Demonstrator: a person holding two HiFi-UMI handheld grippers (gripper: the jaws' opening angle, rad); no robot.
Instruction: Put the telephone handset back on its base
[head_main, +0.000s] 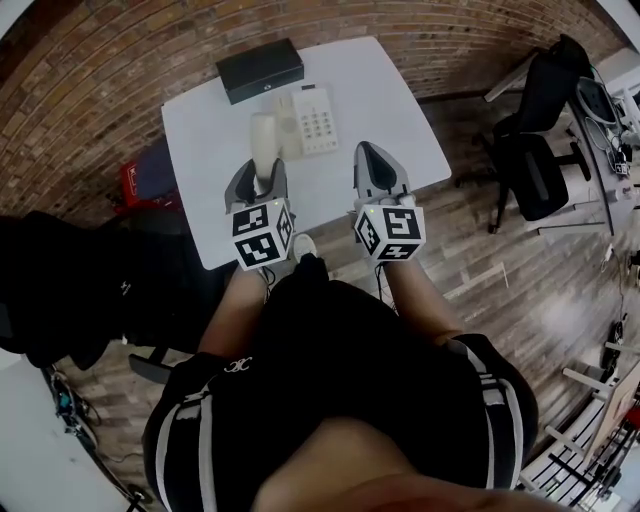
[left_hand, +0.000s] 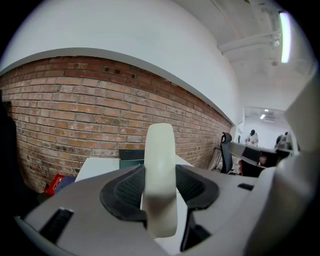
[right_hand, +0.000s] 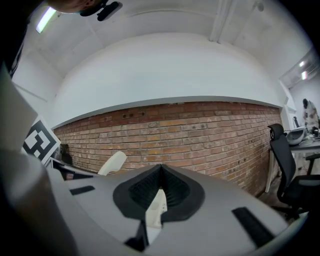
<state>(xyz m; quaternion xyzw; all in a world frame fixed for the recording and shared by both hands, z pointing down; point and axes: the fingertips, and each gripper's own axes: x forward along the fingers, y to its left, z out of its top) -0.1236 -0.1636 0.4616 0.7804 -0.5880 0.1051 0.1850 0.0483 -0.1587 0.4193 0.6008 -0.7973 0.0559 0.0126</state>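
Above table (head_main: 400, 140), I'm holding handset (left_hand: 160, 150) by near end, left gripper (head_main: 262, 175) clamped on it: light, rigid, slick plastic, likely slip-prone. Right gripper (head_main: 374, 152) jaws together, empty.

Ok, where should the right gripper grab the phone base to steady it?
Probably its right edge by the keypad, coming low from the near side. The phone base lies flat with its empty cradle on the left, where the left gripper holds the handset, so that side should stay free. The right gripper is shut, so open it first.
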